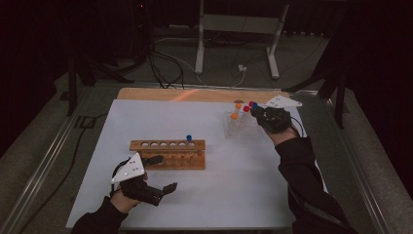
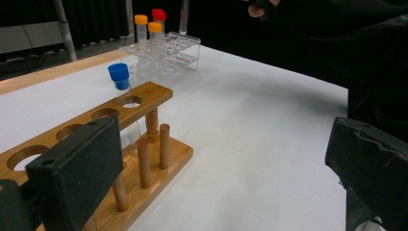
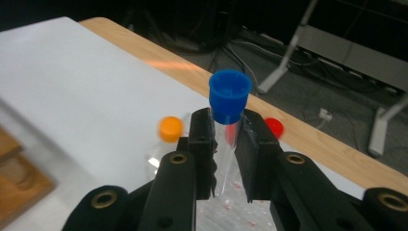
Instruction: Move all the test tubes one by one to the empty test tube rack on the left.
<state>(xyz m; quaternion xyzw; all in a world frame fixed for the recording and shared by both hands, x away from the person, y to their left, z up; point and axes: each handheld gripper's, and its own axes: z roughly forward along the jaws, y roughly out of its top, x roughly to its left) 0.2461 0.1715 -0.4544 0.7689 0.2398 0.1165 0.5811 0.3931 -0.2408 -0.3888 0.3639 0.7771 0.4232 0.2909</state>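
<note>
A clear tube with a blue cap [image 3: 230, 96] is clamped between the jaws of my right gripper [image 3: 226, 144], lifted above the clear plastic rack [image 1: 238, 126] at the back right. In the high view that gripper [image 1: 255, 112] hovers at the rack's right end, the blue cap [image 1: 254, 105] just above it. Orange-capped tubes [image 2: 155, 28] and a red-capped tube [image 2: 159, 14] stand in the clear rack. A wooden rack [image 1: 167, 153] sits mid-table with one blue-capped tube [image 1: 189, 139] in its right end hole. My left gripper [image 1: 164, 173] rests open beside the wooden rack's near left end, nothing between its jaws.
The white tabletop [image 1: 234, 185] has bare room between the two racks and in front of them. A wooden strip [image 1: 195, 94] edges the far side. Cables [image 1: 160, 68] and a stand's metal legs [image 1: 272, 53] lie on the floor beyond.
</note>
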